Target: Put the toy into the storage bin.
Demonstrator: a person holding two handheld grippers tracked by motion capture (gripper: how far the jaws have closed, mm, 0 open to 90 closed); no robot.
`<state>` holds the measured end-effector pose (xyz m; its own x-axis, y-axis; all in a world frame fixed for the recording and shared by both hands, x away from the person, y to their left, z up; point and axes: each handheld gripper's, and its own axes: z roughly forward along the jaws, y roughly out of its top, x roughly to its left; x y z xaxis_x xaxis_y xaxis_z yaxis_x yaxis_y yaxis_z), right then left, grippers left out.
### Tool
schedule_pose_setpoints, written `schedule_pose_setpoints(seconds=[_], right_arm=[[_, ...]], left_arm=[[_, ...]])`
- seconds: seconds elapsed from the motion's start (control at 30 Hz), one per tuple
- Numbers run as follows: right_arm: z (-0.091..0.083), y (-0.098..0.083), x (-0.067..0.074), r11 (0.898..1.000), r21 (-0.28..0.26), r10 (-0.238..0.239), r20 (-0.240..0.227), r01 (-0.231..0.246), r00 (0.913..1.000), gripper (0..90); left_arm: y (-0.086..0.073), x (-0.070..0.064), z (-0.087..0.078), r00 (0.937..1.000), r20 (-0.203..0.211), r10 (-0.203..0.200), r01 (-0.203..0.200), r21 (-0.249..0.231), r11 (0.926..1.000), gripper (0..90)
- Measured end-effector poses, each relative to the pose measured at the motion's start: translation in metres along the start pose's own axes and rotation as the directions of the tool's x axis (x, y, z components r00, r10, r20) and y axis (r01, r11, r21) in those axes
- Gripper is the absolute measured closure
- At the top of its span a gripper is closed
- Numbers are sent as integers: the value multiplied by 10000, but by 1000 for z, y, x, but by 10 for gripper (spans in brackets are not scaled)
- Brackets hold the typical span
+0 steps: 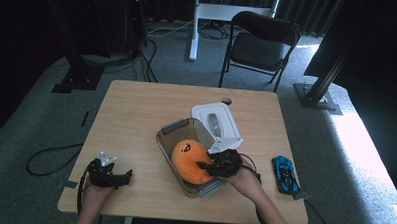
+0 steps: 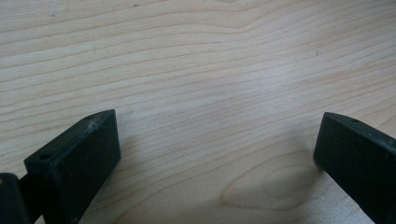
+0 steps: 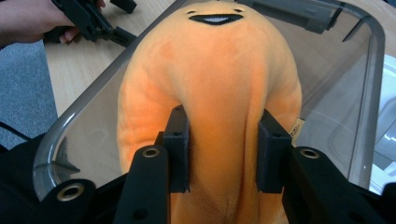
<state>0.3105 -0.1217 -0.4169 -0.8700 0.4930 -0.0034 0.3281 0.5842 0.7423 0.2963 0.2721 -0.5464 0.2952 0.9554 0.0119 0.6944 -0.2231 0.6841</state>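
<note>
Right hand-held gripper [image 3: 223, 144] is pinching the orange plush [image 3: 210, 93] inside the clear bin [image 1: 166, 141], while the left hand-held gripper [image 2: 219, 154] sits released over bare table [image 2: 196, 70], and up top there's a blue toy car [image 1: 286, 174].

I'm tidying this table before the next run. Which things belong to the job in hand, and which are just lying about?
In use: orange plush toy, pinched by the right gripper; clear bin holding it; white lid beside it.
Lying about: blue toy car; folding chair; left gripper, idle.

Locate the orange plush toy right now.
High view: the orange plush toy sits inside the clear plastic bin at table centre, pinched by the right gripper, with the white lid just behind.
</note>
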Motion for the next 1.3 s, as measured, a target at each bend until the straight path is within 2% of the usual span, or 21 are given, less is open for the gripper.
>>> schedule_pose_setpoints(seconds=[0.23,0.37,0.6,0.73,0.83,0.93,1.07,1.17,1.3], right_arm=[[6,0,-1,9997,244,83,-19,-82,10000,608],[8,0,-2,9991,395,146,-121,-141,9998,565],[10,-1,-6,9984,476,334,-409,-314,9986,462],[13,-4,-7,9982,513,348,-517,-321,9981,369],[16,-5,-6,9972,604,456,-280,-438,9986,325],[12,-3,-5,9980,351,532,-342,-520,9980,317],[3,-1,-7,9970,87,767,-397,-764,9963,175],[-1,-2,-10,9957,-9,927,-326,-928,9952,137],[-6,-4,-15,9908,-218,1331,-338,-1338,9905,132]], left_arm=[[0,0,0,10000,1,3,-3,2,10000,9],[0,0,0,10000,1,4,-4,0,10000,9],[0,0,0,10000,0,4,-4,0,10000,9],[0,0,0,10000,-1,13,-13,8,10000,9],[0,0,0,10000,-1,12,-12,7,10000,9],[0,0,0,10000,1,2,-2,2,10000,9],[0,0,0,10000,0,3,-3,1,10000,9],[0,0,0,10000,0,2,-2,0,10000,9],[0,0,0,10000,0,2,-2,-1,10000,9]])
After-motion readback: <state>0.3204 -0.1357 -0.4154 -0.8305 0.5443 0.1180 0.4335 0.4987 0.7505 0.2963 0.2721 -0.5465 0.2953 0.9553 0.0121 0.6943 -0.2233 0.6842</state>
